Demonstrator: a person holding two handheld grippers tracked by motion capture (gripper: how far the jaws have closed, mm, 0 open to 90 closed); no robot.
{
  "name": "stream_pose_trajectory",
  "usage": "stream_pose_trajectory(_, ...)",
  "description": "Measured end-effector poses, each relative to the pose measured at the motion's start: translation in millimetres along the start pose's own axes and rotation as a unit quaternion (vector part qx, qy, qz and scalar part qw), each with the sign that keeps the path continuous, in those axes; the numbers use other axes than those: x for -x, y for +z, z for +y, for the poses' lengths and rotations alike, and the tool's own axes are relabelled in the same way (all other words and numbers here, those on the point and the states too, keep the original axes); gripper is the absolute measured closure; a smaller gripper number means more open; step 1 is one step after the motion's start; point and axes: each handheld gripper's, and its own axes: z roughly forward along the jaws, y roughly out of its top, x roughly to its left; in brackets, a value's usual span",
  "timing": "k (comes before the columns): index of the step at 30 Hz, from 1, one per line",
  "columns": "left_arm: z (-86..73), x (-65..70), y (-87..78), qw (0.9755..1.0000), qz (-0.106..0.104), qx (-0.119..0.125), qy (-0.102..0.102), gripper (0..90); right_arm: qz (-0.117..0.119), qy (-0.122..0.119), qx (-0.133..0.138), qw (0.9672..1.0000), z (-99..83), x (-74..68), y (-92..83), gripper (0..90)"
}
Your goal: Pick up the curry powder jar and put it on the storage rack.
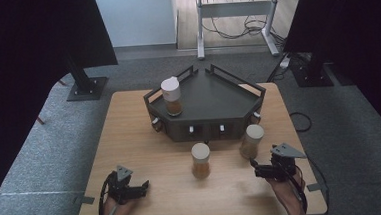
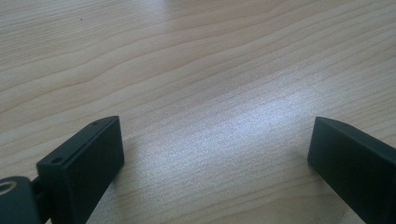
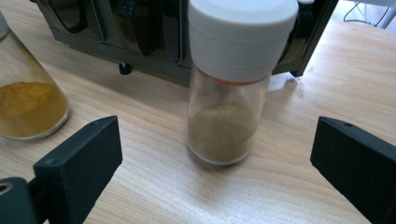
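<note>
I see my left gripper (image 2: 215,154) spread wide over bare table (image 2: 196,70); my right gripper (image 3: 217,158) gapes wide before a white-capped spice jar (image 3: 231,88).

High view: above the person's edge of the counter (image 1: 130,141), facing 12 o'clock and down; takes in the whole top, rack (image 1: 206,104) and floor beyond.
Left gripper view: low, very close to bare wood (image 2: 196,93), looking along its open jaws.
Right gripper view: low and close, facing a jar (image 3: 231,88) with the rack behind.
Shared: that jar (image 1: 251,141) at 4 o'clock, another (image 1: 200,159) (image 3: 28,102) beside it.
</note>
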Motion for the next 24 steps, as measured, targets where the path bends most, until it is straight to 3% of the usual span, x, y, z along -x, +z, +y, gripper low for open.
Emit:
stream_pose_trajectory(10, 0.1, 0.0, 0.2, 1.0000, 0.001, -0.001, -0.001, 2.4, 0.014, -0.013, 0.031, 0.9993, 14.3, -17.9, -5.2, 3.6)
stream_pose_trajectory(24, 0.0, 0.1, 0.1, 1.0000, 0.002, -0.001, -0.002, 2.3, 0.042, -0.021, 0.042, 0.9980, 28.8, -40.4, -0.4, 4.7)
